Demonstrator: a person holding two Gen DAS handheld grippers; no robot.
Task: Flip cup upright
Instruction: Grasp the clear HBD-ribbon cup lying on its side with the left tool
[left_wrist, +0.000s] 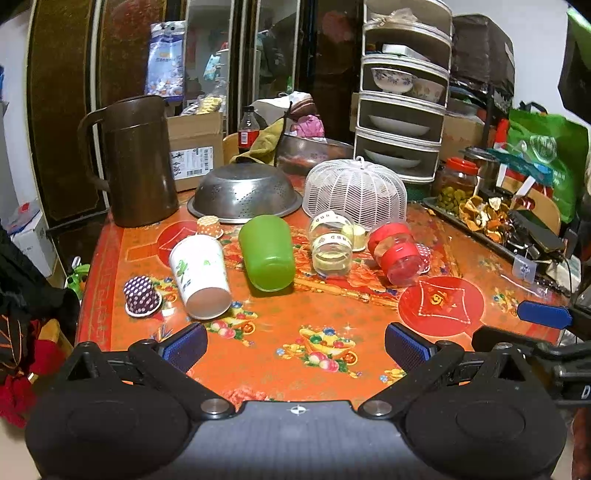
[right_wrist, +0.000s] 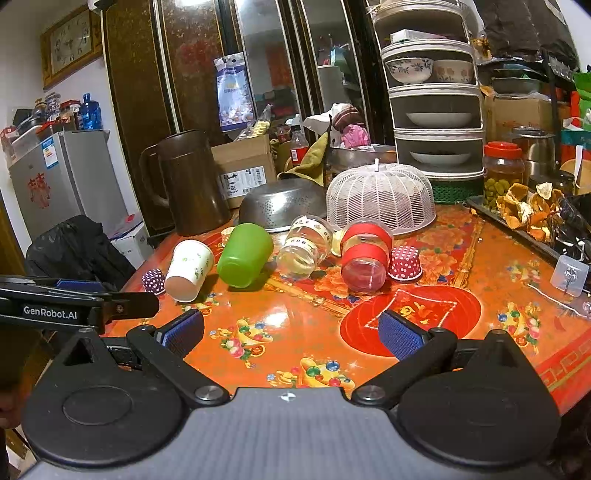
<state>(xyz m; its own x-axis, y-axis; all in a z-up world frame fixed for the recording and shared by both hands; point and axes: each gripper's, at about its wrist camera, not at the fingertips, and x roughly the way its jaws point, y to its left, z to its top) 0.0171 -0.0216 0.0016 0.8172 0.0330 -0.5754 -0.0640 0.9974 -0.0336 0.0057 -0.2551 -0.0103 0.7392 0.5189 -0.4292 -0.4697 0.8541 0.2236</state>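
Observation:
Several cups lie on their sides in a row on the orange patterned table (left_wrist: 295, 325): a white paper cup (left_wrist: 199, 275) (right_wrist: 189, 269), a green plastic cup (left_wrist: 266, 253) (right_wrist: 244, 254), a clear glass with a taped label (left_wrist: 330, 243) (right_wrist: 304, 247), and a clear cup with red bands (left_wrist: 395, 253) (right_wrist: 365, 254). Small polka-dot paper cups sit upside down, purple (left_wrist: 142, 295) (right_wrist: 153, 280) and red (right_wrist: 404, 263). My left gripper (left_wrist: 295, 347) is open and empty, short of the row. My right gripper (right_wrist: 291, 334) is open and empty, also short of it.
Behind the cups stand a brown pitcher (left_wrist: 138, 162), an upturned metal colander (left_wrist: 243, 194), a white mesh food cover (left_wrist: 354, 194) and a tiered dish rack (left_wrist: 402, 110). A tray of dried peels (left_wrist: 480, 214) and a jar line the right edge.

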